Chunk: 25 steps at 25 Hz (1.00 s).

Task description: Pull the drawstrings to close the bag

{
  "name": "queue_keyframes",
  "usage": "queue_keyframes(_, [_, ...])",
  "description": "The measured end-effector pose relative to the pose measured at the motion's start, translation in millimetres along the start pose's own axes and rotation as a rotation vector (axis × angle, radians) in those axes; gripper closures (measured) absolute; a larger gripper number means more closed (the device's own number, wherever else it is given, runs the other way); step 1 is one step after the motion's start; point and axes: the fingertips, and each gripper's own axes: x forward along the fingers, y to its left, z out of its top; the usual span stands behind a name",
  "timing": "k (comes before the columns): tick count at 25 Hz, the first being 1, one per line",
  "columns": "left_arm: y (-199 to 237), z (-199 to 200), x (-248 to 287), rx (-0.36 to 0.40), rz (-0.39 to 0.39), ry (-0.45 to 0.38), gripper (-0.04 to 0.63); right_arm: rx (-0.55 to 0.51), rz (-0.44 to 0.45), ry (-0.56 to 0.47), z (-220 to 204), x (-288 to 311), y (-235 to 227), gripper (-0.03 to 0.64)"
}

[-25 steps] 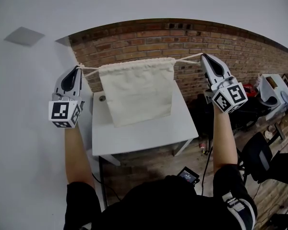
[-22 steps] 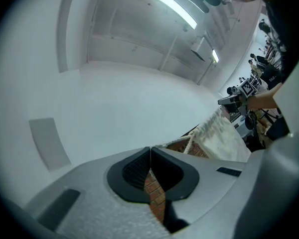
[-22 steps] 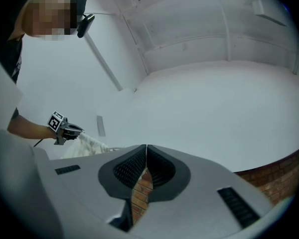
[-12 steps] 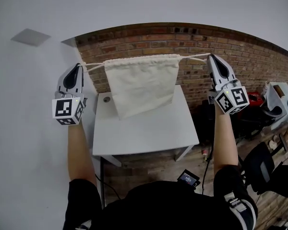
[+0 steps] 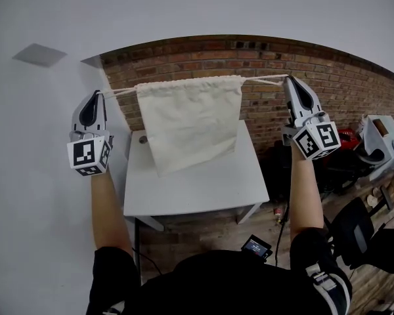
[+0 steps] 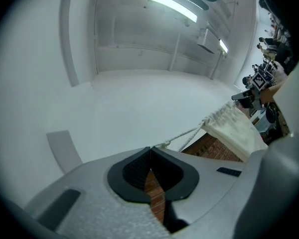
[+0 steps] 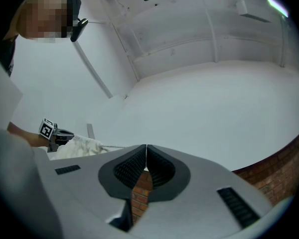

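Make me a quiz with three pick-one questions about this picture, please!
1. Where is the bag?
A. on the floor
B. hanging between the left hand-held gripper and the right hand-held gripper
C. on a chair

2. What colour is the bag?
A. cream
B. blue
C. green

3. What are the left hand-held gripper's jaws doing?
A. standing wide open
B. shut on the drawstring
C. holding a cup

Answers:
1 B: cords run taut from its top to both grippers.
2 A: the cloth looks pale against the brick wall.
3 B: the jaws meet, with the cord at their tip.
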Motion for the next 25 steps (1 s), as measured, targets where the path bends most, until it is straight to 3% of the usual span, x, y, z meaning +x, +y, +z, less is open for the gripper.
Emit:
queue_keyframes(11, [4,3,-4,0.025,0.059,0.001,0.578,0.080,-0.033,-0.024,-2,-13,-16,0.607])
queue_keyframes(25, [13,9,-5,-0.053,0.047,-0.059,0.578,0.178,-0.039,-0.076,3,-27,-34,0.607])
